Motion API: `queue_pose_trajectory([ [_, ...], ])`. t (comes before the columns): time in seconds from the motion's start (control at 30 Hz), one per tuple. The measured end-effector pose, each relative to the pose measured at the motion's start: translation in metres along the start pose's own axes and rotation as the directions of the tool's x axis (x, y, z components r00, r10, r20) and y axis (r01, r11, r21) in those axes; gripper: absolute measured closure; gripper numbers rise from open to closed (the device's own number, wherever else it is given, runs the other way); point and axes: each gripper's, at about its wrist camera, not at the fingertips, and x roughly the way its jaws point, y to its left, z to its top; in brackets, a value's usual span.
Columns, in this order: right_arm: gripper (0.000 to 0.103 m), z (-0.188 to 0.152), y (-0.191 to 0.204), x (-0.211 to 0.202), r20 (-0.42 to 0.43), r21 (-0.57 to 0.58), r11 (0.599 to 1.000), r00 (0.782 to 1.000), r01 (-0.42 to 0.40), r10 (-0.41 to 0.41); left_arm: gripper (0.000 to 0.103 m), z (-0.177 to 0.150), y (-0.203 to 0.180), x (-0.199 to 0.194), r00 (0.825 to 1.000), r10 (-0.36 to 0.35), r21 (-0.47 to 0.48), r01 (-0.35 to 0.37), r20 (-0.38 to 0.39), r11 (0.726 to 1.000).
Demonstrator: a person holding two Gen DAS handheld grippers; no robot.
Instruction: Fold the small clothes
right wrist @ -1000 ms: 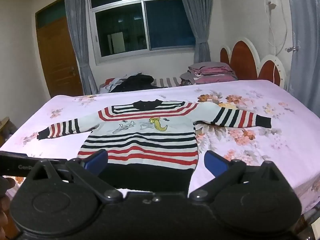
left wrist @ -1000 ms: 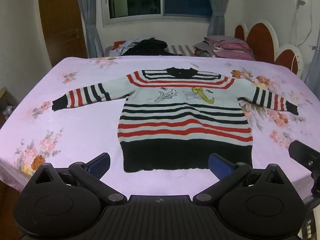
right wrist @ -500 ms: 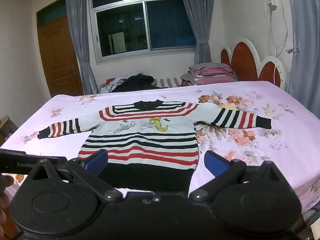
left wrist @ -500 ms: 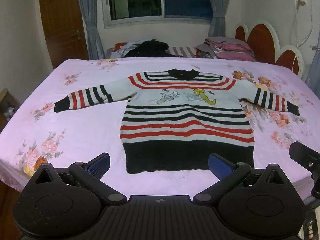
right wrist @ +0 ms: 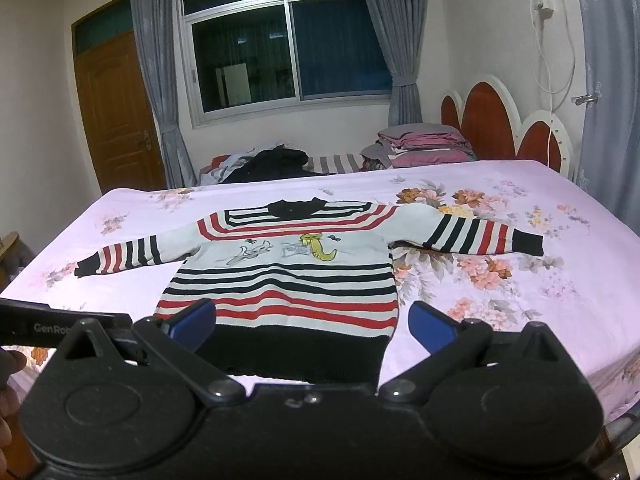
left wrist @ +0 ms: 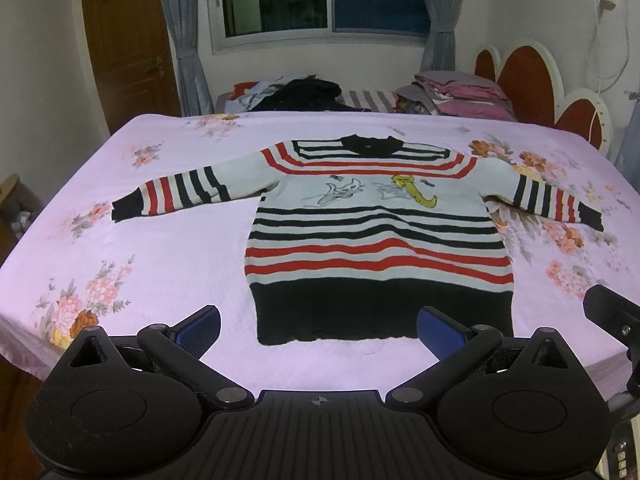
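Left wrist view: left gripper spread wide, blue pads apart, nothing between them, hovering at the near edge of the bed. Sweater lies flat on the pink floral sheet, both sleeves stretched out sideways, black hem nearest the camera, black collar farthest. Knit fabric — red, black and white stripes, with a cartoon print on the chest showing a grey figure and a yellow one. No readable writing in this view.

Right wrist view: right gripper also released, jaws wide, empty, just above the sweater hem. Lettering "GenRob" — cut off — reads on the black bar of the other tool at the left edge. Scalloped red-and-white headboard at right, folded pink and grey linens stacked beside it, dark clothes pile behind the bed, wooden door at left.
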Motion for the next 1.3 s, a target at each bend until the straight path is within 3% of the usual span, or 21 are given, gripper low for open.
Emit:
queue_pose_trajectory([
  [1.3, 0.0, -0.0026, -0.0018, 0.0089, -0.011, 0.008, 1.0, 1.0, -0.007, 0.007, 0.0, 0.0077, 0.0027, 0.0088, 1.0, 0.02, 0.001, -0.02, -0.01, 1.0],
])
